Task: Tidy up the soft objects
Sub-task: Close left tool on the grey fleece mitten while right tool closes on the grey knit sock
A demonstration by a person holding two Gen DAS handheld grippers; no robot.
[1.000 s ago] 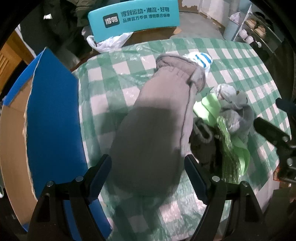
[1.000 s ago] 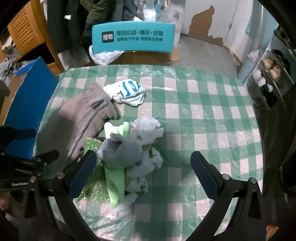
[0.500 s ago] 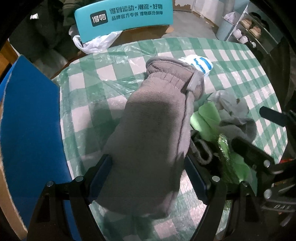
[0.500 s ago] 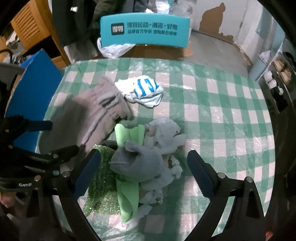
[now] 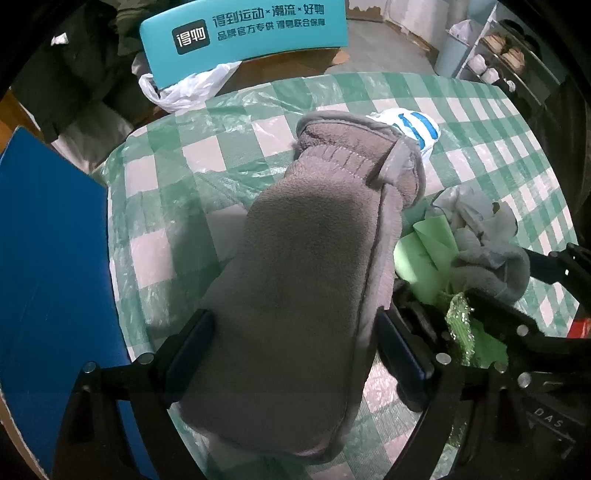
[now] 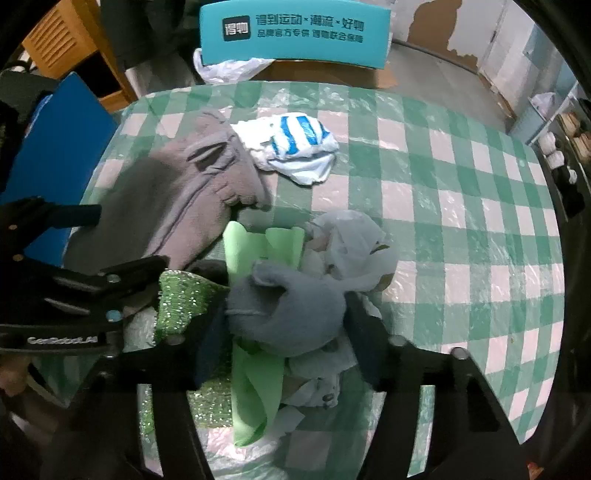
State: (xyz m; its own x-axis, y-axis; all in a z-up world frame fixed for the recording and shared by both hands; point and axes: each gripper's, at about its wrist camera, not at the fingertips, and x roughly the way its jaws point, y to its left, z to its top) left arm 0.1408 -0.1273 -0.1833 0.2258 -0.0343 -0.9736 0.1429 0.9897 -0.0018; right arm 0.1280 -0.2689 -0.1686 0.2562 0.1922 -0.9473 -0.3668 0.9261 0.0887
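A large grey fleece mitten lies on the green checked tablecloth. My left gripper is open with a finger on each side of the mitten's closed end. The mitten also shows in the right wrist view. My right gripper is open and straddles a pile: a blue-grey soft piece, a light green cloth, a sparkly green cloth and a pale grey bundle. A white and blue striped item lies behind.
A blue cardboard box stands off the table's left edge. A teal chair back with a white plastic bag is at the far side. Shelves with shoes stand at the far right.
Both grippers have moved forward and down. The left one now straddles the mitten's closed end. The right one now straddles the pile, and its jaws have narrowed.
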